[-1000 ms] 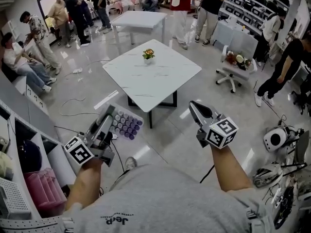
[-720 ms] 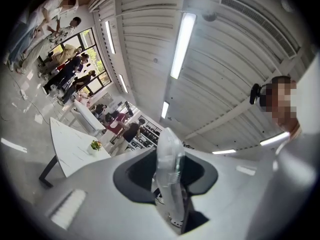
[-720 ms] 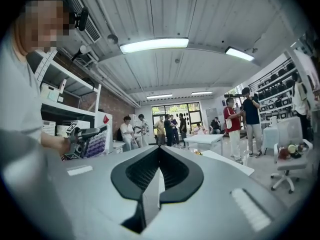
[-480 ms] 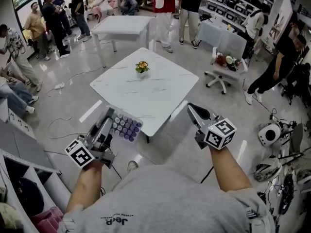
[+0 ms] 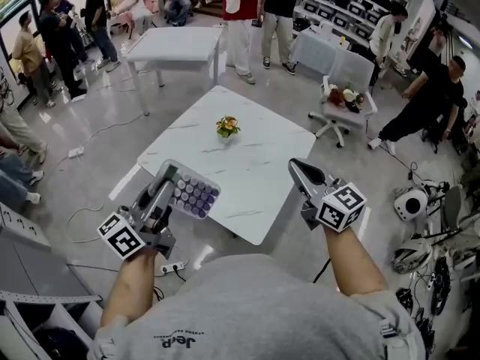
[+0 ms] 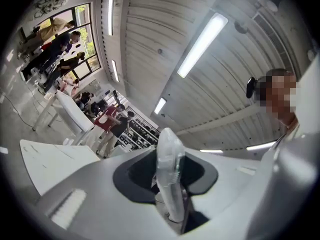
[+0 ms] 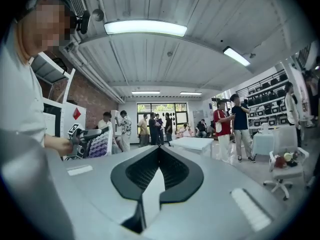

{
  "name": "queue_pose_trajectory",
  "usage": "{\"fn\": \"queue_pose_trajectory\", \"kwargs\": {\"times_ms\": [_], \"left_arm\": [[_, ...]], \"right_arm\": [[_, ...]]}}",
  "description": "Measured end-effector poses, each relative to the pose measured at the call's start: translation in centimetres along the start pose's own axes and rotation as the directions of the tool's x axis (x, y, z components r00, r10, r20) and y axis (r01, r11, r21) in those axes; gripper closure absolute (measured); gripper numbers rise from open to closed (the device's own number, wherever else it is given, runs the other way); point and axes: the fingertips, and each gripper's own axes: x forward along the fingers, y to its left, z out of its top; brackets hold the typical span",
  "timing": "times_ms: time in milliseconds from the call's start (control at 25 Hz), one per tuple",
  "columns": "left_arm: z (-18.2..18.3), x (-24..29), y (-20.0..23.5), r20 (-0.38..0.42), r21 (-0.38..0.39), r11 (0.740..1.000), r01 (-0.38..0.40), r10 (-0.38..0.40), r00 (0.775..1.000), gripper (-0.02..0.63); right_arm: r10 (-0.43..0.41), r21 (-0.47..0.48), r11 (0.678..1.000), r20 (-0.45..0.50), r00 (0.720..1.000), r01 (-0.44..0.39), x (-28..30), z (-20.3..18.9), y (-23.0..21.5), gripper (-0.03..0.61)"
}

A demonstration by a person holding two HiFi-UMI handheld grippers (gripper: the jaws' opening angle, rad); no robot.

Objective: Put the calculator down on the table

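The calculator [image 5: 193, 194], white with purple keys, is held tilted in the air over the near-left edge of the white marble table [image 5: 259, 163]. My left gripper [image 5: 166, 181] is shut on its left side. In the left gripper view only the calculator's pale edge [image 6: 170, 174] shows, standing upright between the jaws of that gripper [image 6: 167, 156]. My right gripper [image 5: 295, 164] hangs shut and empty above the table's near-right edge; in its own view the right gripper [image 7: 159, 150] has its jaws meeting. That view also shows the calculator [image 7: 101, 145] at the left.
A small flower pot [image 5: 227, 127] stands near the table's middle. Behind it is a second white table [image 5: 176, 43], and a white chair [image 5: 343, 100] with items on it is at the right. Several people stand around. A power strip [image 5: 174, 265] and gear [image 5: 412, 205] lie on the floor.
The marble table has come closer, and both grippers have gone from over the floor to over its near edge. The calculator stays held in the left gripper; the right stays shut.
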Motion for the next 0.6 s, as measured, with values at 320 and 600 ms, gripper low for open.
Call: {"fn": "queue_pose_trajectory", "kwargs": {"times_ms": [320,600], "left_arm": [[0.7,4.5,6.2,-0.02,-0.027,1.0,-0.015,0.014,1.0,0.454],[-1.9,11.1,8.0,-0.027,-0.007,0.995,-0.102,0.102,0.994,0.454]], "right_arm": [[-0.038,0.025,0.999,-0.027,0.999,0.039,4.4,-1.2,-5.5,0.574],[0.034,0.092,0.995,-0.027,0.999,-0.031,6.6,-3.4,-14.5,0.574]]}}
